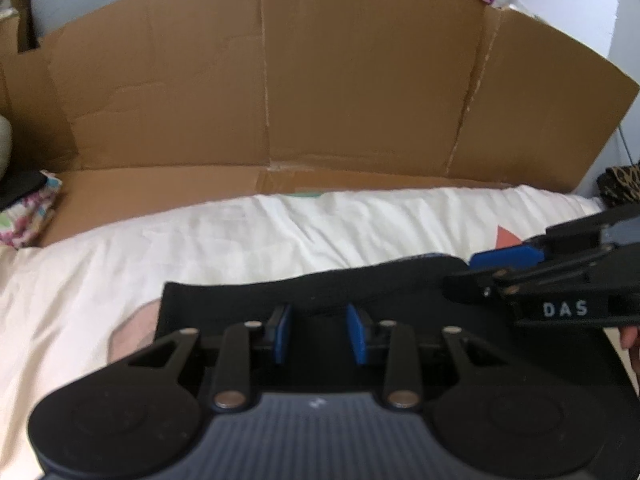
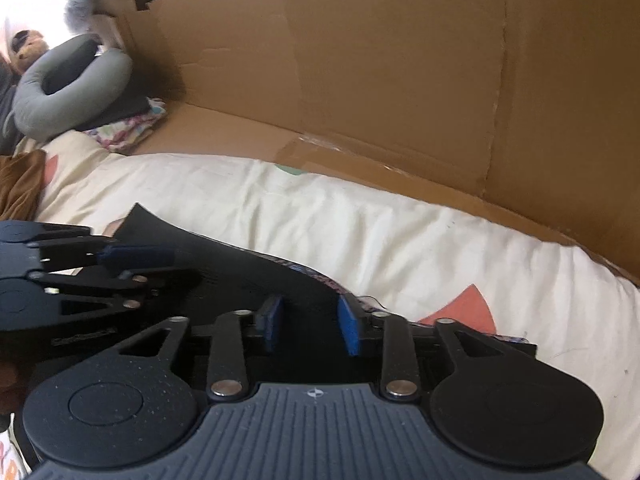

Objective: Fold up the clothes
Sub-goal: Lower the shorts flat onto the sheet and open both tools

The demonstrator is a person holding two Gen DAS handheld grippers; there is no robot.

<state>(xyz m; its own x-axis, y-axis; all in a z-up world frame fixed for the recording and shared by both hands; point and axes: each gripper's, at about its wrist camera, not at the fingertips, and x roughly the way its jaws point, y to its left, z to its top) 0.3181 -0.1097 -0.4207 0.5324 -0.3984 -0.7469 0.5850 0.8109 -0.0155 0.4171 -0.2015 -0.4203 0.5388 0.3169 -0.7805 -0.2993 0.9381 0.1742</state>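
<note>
A black garment [image 1: 240, 296] lies flat on a white bedsheet [image 1: 200, 240], its far edge running left to right. My left gripper [image 1: 319, 332] is open just above the garment's near part, with black cloth showing between its blue pads [image 1: 282, 334]. From the right, my right gripper [image 1: 476, 268] reaches in side-on over the garment's right corner. In the right wrist view the right gripper [image 2: 310, 324] is open over the black garment [image 2: 224, 256], blue pads [image 2: 349, 326] apart. The left gripper [image 2: 160, 264] sits to its left over the same cloth.
A tall cardboard wall [image 1: 320, 80] stands behind the bed, its flap lying on the sheet. A grey neck pillow [image 2: 68, 92], floral fabric [image 2: 128, 128] and brown cloth [image 2: 20, 184] lie at the left. Leopard-print fabric [image 1: 620, 184] sits far right.
</note>
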